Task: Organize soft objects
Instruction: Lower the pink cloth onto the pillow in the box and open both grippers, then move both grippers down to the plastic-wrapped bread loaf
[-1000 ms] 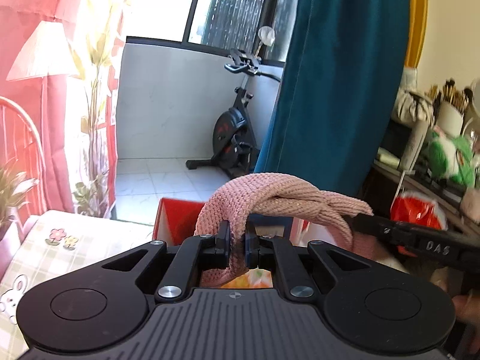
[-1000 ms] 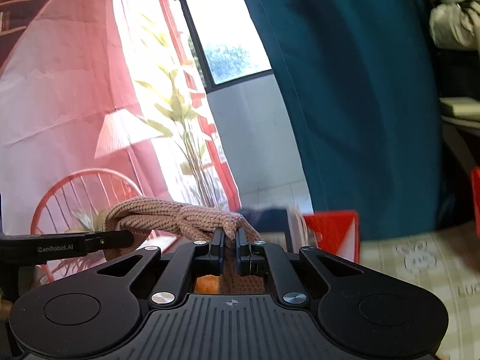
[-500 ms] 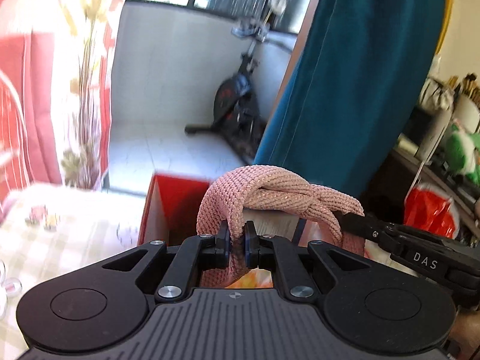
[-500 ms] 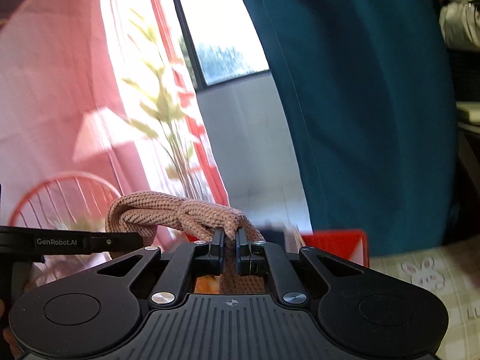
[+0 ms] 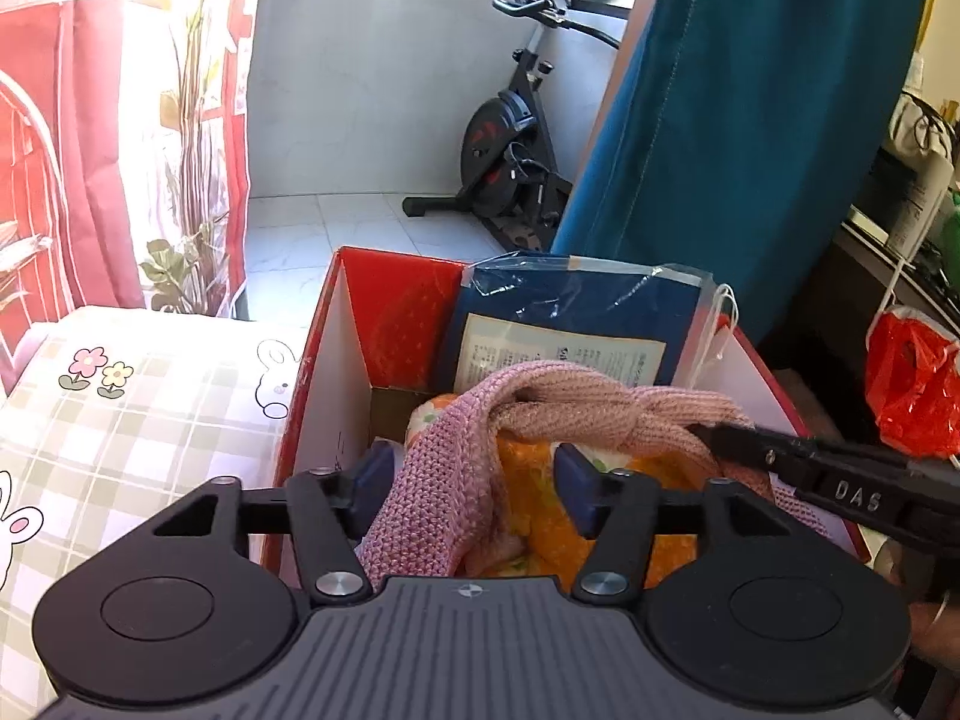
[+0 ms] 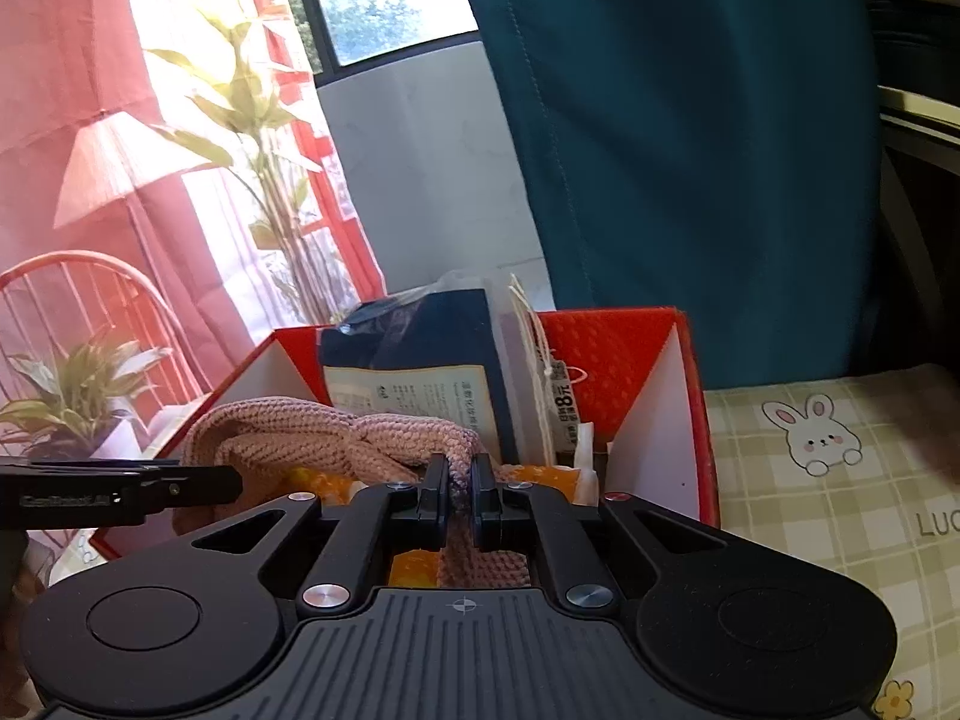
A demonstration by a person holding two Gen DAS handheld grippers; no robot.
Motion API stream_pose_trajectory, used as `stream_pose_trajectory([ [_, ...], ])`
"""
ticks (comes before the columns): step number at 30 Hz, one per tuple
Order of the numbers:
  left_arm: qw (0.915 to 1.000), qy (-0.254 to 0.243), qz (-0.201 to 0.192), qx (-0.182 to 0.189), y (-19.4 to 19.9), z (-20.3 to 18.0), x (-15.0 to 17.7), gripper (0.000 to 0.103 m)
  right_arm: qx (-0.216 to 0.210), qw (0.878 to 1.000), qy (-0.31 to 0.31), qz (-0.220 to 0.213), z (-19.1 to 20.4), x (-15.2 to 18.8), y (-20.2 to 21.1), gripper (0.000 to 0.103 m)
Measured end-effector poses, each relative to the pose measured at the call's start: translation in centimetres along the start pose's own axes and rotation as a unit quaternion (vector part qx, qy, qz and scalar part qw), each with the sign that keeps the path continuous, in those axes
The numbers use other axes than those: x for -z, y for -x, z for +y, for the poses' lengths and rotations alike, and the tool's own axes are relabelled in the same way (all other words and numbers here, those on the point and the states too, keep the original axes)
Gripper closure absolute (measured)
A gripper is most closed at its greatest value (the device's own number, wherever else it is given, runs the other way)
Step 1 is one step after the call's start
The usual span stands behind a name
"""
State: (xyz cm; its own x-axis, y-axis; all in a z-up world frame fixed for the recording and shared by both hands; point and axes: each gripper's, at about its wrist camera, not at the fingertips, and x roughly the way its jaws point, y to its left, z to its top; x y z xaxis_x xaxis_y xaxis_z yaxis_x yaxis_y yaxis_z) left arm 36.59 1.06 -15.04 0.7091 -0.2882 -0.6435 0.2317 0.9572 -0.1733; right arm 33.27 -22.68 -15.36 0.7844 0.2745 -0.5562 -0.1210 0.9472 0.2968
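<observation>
Pink knit scarf point(image 5: 576, 408) | hangs over red box point(image 5: 312, 396) | left tongs point(image 5: 474, 483) just popped open, scarf between, unpinched | right tongs point(image 6: 461, 495) clamp its other end | risk: loose tail could flop outside the box rim

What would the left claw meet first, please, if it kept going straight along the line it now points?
Most likely the pink knitted scarf lying between its open fingers, then the orange cloth in the red box; depth is hard to judge.
</observation>
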Motion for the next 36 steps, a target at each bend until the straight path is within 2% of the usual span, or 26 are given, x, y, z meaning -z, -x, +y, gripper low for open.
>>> stream_pose_trajectory([
  [2, 1.0, 0.0, 0.003, -0.002, -0.2, -0.2, -0.1, 0.038, 0.011, 1.0, 0.001, 0.006, 0.2, 0.2, -0.3, 0.091],
  [5, 0.9999, -0.009, 0.0, -0.005, 0.1, -0.5, 0.0, 0.033, 0.022, 0.999, 0.023, -0.004, 0.3, 0.6, 0.1, 0.074],
  [7, 0.9998, -0.017, -0.005, -0.006, 0.5, -0.7, 0.2, 0.028, 0.022, 0.999, 0.042, -0.013, 0.5, 0.7, 0.6, 0.059],
  [13, 0.9982, -0.051, -0.023, -0.022, 2.6, -1.6, 0.7, 0.017, 0.017, 0.997, 0.066, -0.036, 1.0, 0.9, 2.4, 0.043],
  [15, 0.9975, -0.06, -0.028, -0.026, 3.4, -1.9, 1.0, 0.016, 0.013, 0.996, 0.071, -0.043, 1.2, 1.1, 3.2, 0.04],
  [19, 0.998, -0.05, -0.037, -0.007, 5.3, -2.0, 2.0, 0.016, 0.001, 0.995, 0.083, -0.058, 1.8, 1.5, 5.2, 0.039],
  [26, 0.9983, -0.047, -0.035, 0.0, 8.0, -2.8, 4.8, 0.016, -0.034, 0.992, 0.097, -0.075, 2.9, 3.0, 9.0, 0.039],
  [32, 0.9993, -0.031, -0.018, 0.003, 9.4, -2.6, 7.4, 0.017, -0.056, 0.99, 0.111, -0.06, 3.7, 5.2, 10.6, 0.04],
  [36, 0.9999, -0.015, 0.001, 0.002, 9.4, -2.4, 9.2, 0.019, -0.065, 0.99, 0.123, -0.027, 3.9, 7.2, 10.8, 0.041],
])
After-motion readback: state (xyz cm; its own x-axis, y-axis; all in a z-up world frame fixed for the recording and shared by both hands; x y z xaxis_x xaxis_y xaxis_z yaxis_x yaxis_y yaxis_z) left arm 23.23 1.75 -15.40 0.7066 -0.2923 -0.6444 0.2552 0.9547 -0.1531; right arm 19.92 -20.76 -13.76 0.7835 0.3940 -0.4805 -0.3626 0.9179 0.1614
